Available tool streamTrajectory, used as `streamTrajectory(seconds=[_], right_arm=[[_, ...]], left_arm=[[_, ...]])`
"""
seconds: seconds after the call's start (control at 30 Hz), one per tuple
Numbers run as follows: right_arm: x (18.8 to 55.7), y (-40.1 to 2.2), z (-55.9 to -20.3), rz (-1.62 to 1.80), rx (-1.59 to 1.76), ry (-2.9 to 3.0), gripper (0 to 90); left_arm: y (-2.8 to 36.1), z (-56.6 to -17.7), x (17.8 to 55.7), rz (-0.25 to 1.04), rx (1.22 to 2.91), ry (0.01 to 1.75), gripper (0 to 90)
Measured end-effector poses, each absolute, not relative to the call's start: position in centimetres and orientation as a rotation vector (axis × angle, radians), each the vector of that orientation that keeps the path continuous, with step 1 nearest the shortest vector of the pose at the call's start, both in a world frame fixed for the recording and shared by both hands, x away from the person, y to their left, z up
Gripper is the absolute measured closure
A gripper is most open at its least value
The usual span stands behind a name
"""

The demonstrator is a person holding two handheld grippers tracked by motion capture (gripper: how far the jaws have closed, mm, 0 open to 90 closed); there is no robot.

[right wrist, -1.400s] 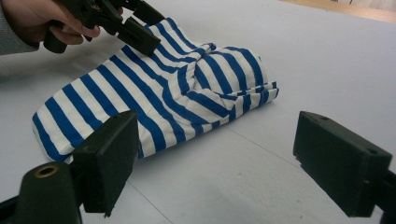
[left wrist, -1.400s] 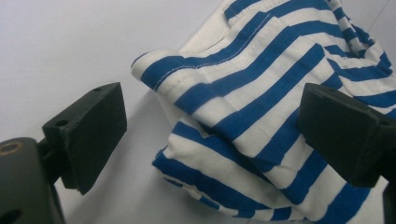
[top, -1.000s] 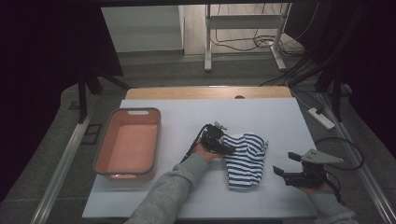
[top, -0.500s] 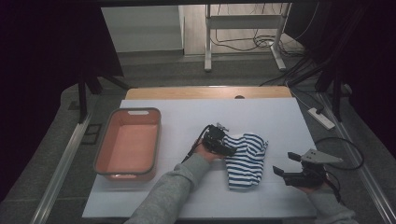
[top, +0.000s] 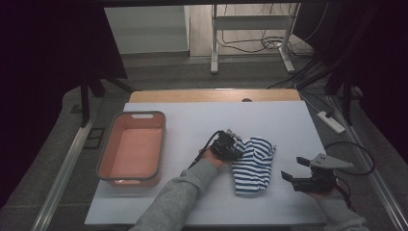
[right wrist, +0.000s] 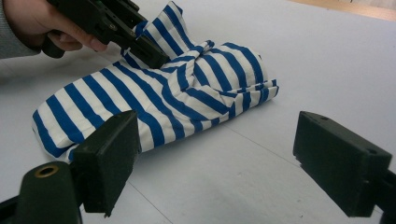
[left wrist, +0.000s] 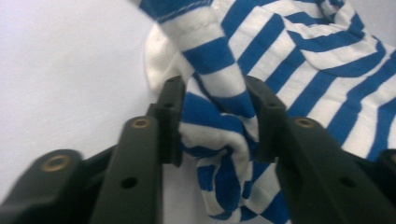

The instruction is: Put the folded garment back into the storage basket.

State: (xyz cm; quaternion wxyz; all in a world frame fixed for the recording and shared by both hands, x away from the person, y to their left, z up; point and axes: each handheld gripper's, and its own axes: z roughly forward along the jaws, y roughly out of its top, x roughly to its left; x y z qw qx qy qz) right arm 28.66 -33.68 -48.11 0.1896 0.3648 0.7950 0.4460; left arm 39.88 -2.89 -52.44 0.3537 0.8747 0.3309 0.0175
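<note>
A blue-and-white striped cloth (top: pixel 253 166) lies crumpled on the white table, right of centre. My left gripper (top: pixel 235 147) is at its left edge. Its jaws have just been closing, and in the left gripper view (left wrist: pixel 215 100) the pads pinch a raised fold of the cloth (left wrist: pixel 299 79). The right gripper view also shows that left gripper (right wrist: pixel 149 51) biting into the cloth (right wrist: pixel 187 88). My right gripper (top: pixel 292 168) rests to the right of the cloth, jaws wide open (right wrist: pixel 224 158) with nothing between them, a short gap from the fabric.
A pink tub (top: pixel 107 149) with a grey rim stands at the table's left and looks bare inside. White table surface (top: pixel 192 125) stretches between tub and cloth. A cable (top: pixel 356 149) loops beside my right gripper. Desk legs and a power strip (top: pixel 331 121) are beyond the table.
</note>
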Motion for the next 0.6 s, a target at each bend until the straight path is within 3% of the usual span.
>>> streamTrajectory(seconds=[0.23,0.6], right_arm=[[28.7,-33.7,-48.1,1.254,1.026,2.233,15.5],[28.6,-33.8,-48.1,1.251,1.032,2.225,15.7]], left_arm=[[-2.9,-52.3,39.8,0.041,2.256,0.842,72.1],[-2.4,-51.1,39.3,0.04,2.206,0.818,73.7]])
